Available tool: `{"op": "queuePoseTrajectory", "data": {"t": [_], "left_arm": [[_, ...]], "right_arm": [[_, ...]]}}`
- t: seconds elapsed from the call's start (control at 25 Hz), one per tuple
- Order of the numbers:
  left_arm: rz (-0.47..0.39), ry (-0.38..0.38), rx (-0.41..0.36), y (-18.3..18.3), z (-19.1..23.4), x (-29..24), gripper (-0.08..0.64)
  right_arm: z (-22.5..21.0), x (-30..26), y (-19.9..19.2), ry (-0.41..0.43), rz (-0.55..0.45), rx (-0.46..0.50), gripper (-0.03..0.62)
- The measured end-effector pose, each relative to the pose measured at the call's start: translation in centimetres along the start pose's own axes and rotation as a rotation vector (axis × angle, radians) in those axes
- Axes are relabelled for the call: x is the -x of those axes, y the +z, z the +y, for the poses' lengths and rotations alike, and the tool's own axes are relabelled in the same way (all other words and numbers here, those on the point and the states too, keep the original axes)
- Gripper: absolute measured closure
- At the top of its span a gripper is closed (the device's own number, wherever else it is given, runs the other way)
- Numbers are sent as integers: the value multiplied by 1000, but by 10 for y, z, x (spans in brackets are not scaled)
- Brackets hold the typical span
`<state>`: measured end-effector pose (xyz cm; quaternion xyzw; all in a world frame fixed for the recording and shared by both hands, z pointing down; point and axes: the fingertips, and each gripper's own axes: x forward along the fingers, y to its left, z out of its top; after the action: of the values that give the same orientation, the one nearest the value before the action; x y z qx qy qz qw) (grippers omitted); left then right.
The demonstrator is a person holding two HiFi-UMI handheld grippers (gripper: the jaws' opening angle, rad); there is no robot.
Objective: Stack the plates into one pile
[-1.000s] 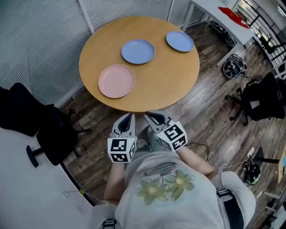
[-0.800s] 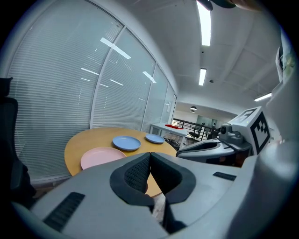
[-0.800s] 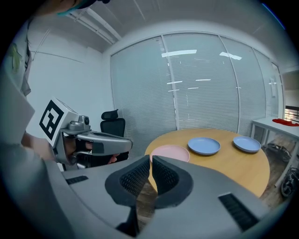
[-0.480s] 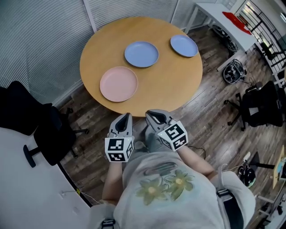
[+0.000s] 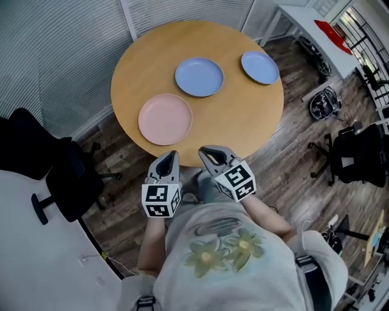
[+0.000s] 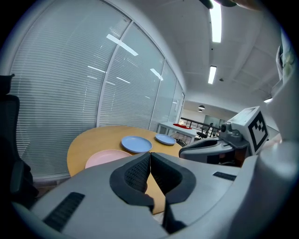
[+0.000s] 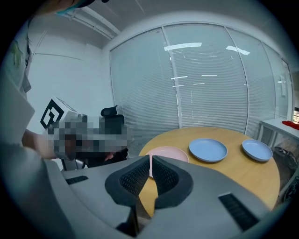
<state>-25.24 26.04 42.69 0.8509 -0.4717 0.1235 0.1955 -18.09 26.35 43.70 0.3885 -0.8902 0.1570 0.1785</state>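
Note:
Three plates lie apart on the round wooden table: a pink plate nearest me, a blue plate behind it, and a second blue plate at the far right. From the left gripper view the pink plate and both blue ones lie ahead. My left gripper and right gripper hover side by side just off the table's near edge. Both are shut and empty. The right gripper view shows the pink plate just past its jaws.
A black office chair stands on the wood floor at my left. More black chairs and a bag sit to the right, near a white desk. Blinds line the wall behind the table.
Both grippers have come closer to the table's near edge, still shut. The plates lie where they were on the table.

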Motion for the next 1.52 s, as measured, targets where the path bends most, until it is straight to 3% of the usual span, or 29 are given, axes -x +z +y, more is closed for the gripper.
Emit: {"op": "queuePoseTrajectory", "data": {"t": [0.48, 1.04, 1.2, 1.52], "left_arm": [[-9, 89, 22, 35, 34, -55, 540], [30, 215, 82, 44, 93, -108, 537], [56, 220, 109, 39, 109, -123, 426], [100, 293, 123, 30, 141, -146, 393]], "right_arm": [[-62, -51, 30, 51, 26, 7, 546], [-103, -126, 39, 151, 112, 1, 545], [-112, -148, 35, 174, 153, -5, 520], [-138, -185, 27, 197, 220, 2, 455]]}}
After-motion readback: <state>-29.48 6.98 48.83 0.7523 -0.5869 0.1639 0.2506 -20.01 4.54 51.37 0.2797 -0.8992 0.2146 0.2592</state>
